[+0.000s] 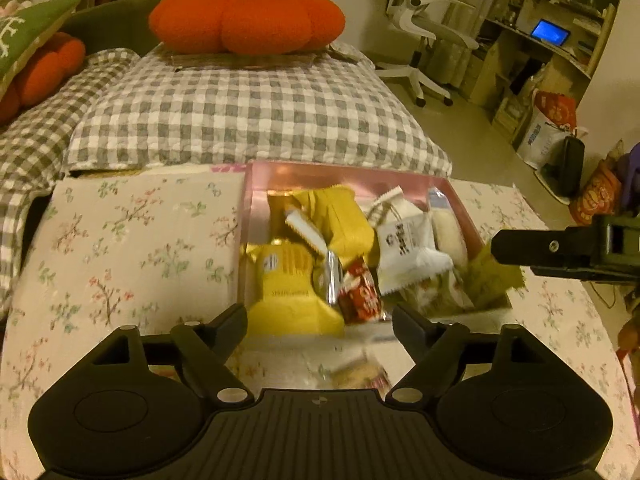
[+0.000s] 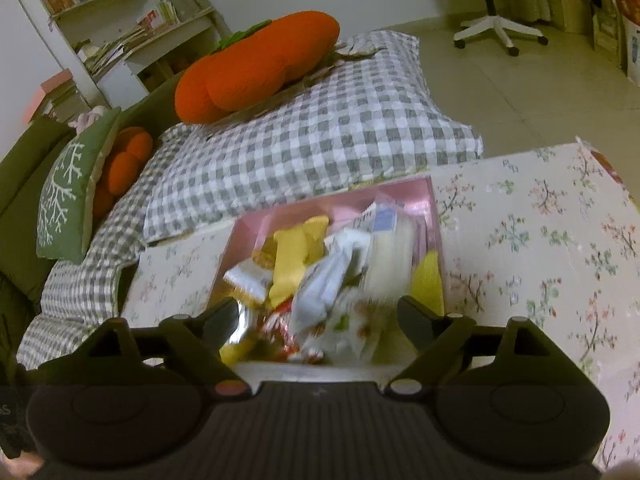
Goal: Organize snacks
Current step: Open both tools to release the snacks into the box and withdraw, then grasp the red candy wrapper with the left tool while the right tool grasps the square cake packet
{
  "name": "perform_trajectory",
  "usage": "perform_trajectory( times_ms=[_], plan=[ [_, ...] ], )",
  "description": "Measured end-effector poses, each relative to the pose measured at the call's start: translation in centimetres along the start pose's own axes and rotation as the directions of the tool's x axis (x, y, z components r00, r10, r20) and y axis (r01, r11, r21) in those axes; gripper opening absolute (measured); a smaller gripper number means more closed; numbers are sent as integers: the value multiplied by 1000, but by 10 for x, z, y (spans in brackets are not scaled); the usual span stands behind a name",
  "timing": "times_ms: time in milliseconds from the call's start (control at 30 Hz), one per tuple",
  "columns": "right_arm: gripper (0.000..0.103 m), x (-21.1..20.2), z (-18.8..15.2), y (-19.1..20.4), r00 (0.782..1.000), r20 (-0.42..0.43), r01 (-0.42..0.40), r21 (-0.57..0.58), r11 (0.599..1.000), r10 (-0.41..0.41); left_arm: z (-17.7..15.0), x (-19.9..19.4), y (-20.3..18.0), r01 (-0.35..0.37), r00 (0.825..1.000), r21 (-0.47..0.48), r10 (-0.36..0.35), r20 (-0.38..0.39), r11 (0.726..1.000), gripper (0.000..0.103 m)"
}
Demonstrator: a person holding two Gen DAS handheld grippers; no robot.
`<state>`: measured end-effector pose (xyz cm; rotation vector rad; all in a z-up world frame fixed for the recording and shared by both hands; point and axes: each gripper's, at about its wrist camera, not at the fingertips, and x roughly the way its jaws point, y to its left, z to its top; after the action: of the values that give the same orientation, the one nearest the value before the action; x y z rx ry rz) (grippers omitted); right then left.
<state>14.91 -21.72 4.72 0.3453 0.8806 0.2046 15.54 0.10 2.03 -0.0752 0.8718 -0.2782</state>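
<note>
A pink box (image 1: 352, 174) sits on the floral table cover, filled with loose snack packets. Among them are a yellow packet (image 1: 288, 284), a white packet (image 1: 404, 248), a small red packet (image 1: 360, 294) and a silver one (image 1: 332, 280). My left gripper (image 1: 320, 314) hangs open above the box's near edge with nothing between its pads. One black finger (image 1: 520, 246) of my right gripper reaches in from the right over the box's right wall. In the right wrist view the same pink box (image 2: 434, 216) lies just ahead, and my right gripper (image 2: 316, 306) is open and empty over the blurred packets (image 2: 320, 276).
The floral table cover (image 1: 120, 248) stretches left and right of the box. Behind it lies a grey checked quilt (image 1: 248, 120) with an orange pumpkin cushion (image 1: 246, 18) on top. A white office chair (image 1: 420, 20) and bags (image 1: 548, 128) stand on the floor at right.
</note>
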Motion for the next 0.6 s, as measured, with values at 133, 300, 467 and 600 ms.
perform_trajectory(
  times_ms=[133,300,467,600],
  plan=[
    [91,-7,-13,5,1000,-4,12,-16,1000,-12,-10,-13,-2,-10,1000,15,10,0,1000,88],
    [95,-12,-28,10,1000,-16,16,-25,1000,-17,-24,-24,-2,-29,1000,29,29,-1,999,93],
    [98,-12,-43,17,1000,-23,20,-41,999,-21,-38,-28,5,-52,999,29,52,-12,998,97],
    [101,-6,-56,20,999,-31,24,-52,998,-25,-47,-26,15,-72,997,18,73,-18,997,99]
  ],
)
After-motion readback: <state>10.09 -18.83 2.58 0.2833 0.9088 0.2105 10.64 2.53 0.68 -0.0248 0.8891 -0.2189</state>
